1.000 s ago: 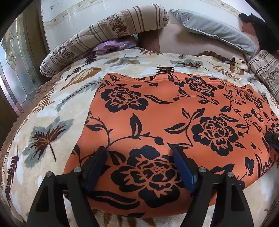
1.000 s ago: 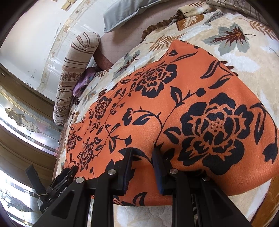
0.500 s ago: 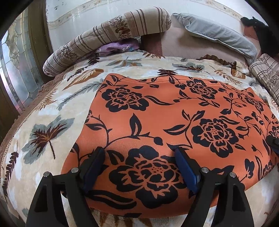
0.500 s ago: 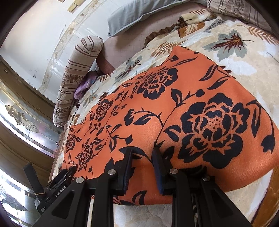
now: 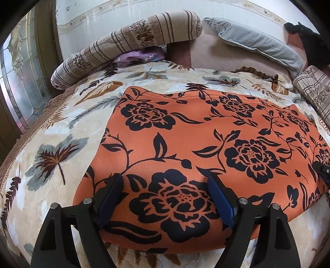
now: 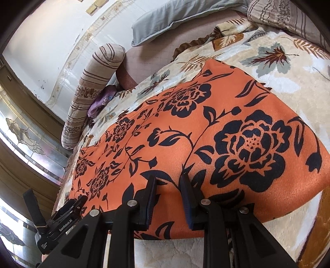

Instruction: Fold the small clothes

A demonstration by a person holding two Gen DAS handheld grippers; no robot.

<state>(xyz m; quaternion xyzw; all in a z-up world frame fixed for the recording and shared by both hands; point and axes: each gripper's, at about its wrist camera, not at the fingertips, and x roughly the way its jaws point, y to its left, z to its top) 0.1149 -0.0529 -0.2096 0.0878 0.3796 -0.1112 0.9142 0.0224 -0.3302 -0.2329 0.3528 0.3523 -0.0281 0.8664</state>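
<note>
Left wrist view: a leaf-patterned blanket [image 5: 61, 144] covers the bed, with a striped bolster [image 5: 123, 47] and grey pillow [image 5: 257, 43] against the white wall. The orange floral cloth [image 5: 206, 134] lies flat, long axis left-to-right. Left gripper [image 5: 165, 198] gapes wide (right gripper [image 6: 168, 198] narrowly parted) over its near edge.

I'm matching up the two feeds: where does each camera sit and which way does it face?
Left wrist: on the left tongs, wide open over the orange floral garment's near edge, facing the striped bolster.
Right wrist: on the right tongs, narrowly open at the same edge, angled left; left tongs visible.
Shared: garment, leaf-print blanket, grey pillow.
</note>
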